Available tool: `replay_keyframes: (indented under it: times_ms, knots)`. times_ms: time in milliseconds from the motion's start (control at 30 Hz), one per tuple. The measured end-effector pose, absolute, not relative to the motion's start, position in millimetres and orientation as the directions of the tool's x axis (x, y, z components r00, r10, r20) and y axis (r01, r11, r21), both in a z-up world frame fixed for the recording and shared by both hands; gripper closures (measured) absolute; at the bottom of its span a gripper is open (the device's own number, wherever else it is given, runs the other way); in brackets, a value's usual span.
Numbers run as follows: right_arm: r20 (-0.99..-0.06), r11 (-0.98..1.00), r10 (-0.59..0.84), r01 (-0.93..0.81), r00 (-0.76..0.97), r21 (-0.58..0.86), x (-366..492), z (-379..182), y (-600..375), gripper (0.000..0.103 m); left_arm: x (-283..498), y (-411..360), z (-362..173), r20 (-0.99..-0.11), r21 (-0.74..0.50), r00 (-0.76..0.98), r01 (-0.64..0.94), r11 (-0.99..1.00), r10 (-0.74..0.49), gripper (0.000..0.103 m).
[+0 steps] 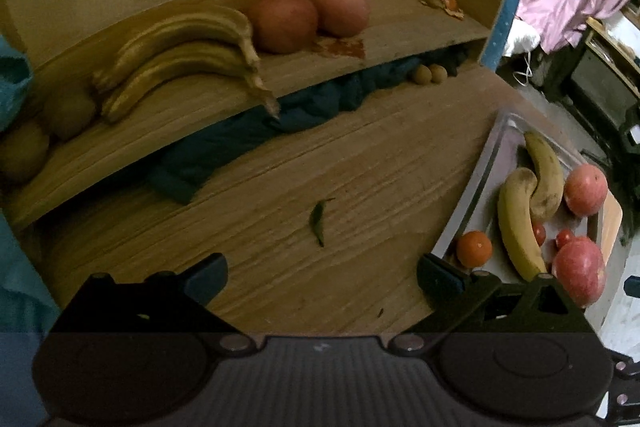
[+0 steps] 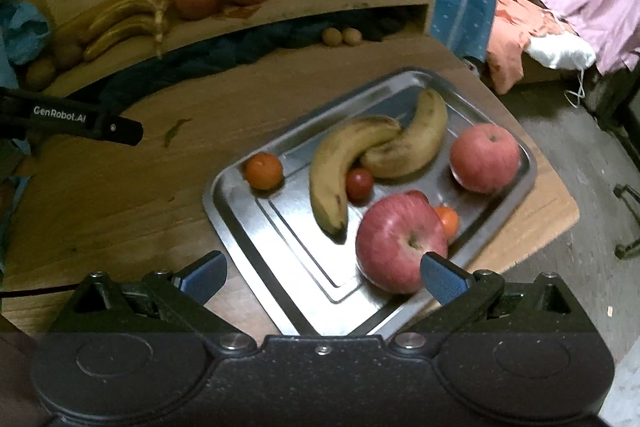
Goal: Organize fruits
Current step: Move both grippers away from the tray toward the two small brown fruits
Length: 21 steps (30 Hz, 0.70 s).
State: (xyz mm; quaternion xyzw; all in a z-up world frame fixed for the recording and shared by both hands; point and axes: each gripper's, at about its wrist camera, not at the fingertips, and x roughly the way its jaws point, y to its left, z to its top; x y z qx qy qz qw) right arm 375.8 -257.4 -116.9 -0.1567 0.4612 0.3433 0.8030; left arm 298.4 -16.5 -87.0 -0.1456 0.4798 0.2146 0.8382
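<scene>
Closest in: right gripper (image 2: 323,275) hanging over the near edge of the tray (image 2: 256,227), fingers wide apart, nothing held, right pad just in front of the near apple (image 2: 396,243). Left gripper (image 1: 322,277) off to the left over bare table (image 1: 280,287), also spread wide and empty, a stray leaf (image 1: 318,221) lying just past it. On the tray, counted: two apples, the near one plus the far apple (image 2: 485,158) by the right rim; two bananas, the near banana (image 2: 340,167) and the far banana (image 2: 412,143), crossed and touching; one orange (image 2: 263,171) at the left rim; one cherry tomato (image 2: 359,185) tucked against the near banana; one more small reddish-orange fruit (image 2: 447,219) half hidden behind the near apple, maybe with another red thing behind it, can't tell. Further back, under the shelf (image 1: 400,39): two little brown fruits (image 2: 342,37) side by side, next to a dark cloth (image 1: 240,131). On the shelf itself: a banana bunch (image 1: 184,63), looks like three or four but blurry, two apples (image 1: 310,17) touching each other, a couple of brownish round fruits (image 1: 44,139) at the far left, and peel scraps (image 1: 442,2) at the right end. Progress guess: roughly half done if the shelf is the destination, with like grouped with like up there already. Still left, probably: everything on the tray, seven pieces or so, none gripped yet.
</scene>
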Motion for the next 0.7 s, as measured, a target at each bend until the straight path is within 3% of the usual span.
replay_keyframes:
  times_ms: [700]
  knots:
    - [-0.793,0.677,0.494,-0.73,0.357,0.093,424.3,-125.0,-249.9,0.001,341.8,-31.1,-88.3,-0.882,-0.009,0.394,-0.562,0.827,0.259,0.0]
